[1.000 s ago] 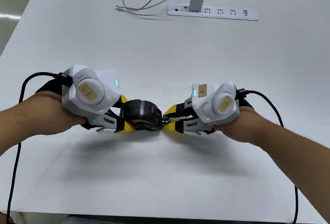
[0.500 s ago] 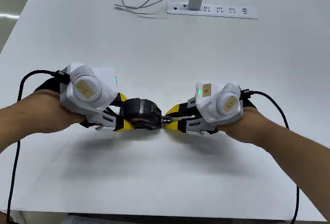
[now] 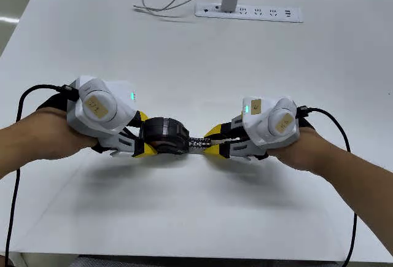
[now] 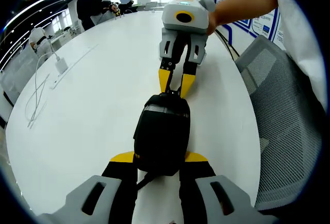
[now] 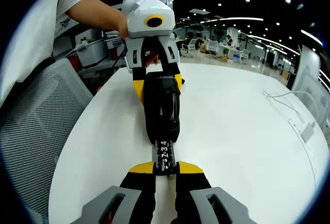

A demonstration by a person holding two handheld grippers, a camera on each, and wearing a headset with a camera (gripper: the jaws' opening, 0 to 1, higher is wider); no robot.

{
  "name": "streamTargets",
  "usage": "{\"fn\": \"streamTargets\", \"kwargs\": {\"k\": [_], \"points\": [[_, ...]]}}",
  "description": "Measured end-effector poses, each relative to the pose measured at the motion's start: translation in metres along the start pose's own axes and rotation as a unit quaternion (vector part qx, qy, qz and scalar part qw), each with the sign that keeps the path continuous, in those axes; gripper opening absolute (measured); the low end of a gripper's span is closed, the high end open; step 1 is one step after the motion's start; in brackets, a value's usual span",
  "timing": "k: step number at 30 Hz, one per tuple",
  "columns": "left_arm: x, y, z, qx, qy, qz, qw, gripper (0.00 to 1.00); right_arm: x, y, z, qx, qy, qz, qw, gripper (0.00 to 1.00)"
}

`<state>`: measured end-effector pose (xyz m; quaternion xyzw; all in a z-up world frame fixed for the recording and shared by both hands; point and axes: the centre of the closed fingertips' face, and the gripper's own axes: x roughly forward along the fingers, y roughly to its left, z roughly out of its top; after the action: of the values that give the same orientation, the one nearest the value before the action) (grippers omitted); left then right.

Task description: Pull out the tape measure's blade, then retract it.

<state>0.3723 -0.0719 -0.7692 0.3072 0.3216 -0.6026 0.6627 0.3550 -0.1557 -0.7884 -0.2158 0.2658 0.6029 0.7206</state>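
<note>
In the head view, the left gripper was clenched on the black tape measure, which sat at the frame's middle, low over the white tabletop; whether it touched the surface I cannot tell. The right gripper was pinched on the blade, of which only a short length showed between the two. A power strip lay well apart at the upper edge, so the path to the right looked free.

In the left gripper view, the case filled the lower middle, squeezed between the yellow tips, with the right gripper just beyond it. The pull would likely go best if this hand stayed planted and did not twist.

In the right gripper view, the jaws were closed flat on the numbered blade near its end. A straight, level draw along the blade's own line seemed wisest, since a sideways tug could kink it or slip the grip.
</note>
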Motion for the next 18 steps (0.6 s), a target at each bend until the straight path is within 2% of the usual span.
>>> {"fn": "streamTargets", "kwargs": {"k": [18], "points": [[0.0008,0.0006,0.0003,0.007,0.005,0.002,1.0000,0.26,-0.0087,-0.0007,-0.0104,-0.005,0.011,0.000,0.9999,0.10]]}}
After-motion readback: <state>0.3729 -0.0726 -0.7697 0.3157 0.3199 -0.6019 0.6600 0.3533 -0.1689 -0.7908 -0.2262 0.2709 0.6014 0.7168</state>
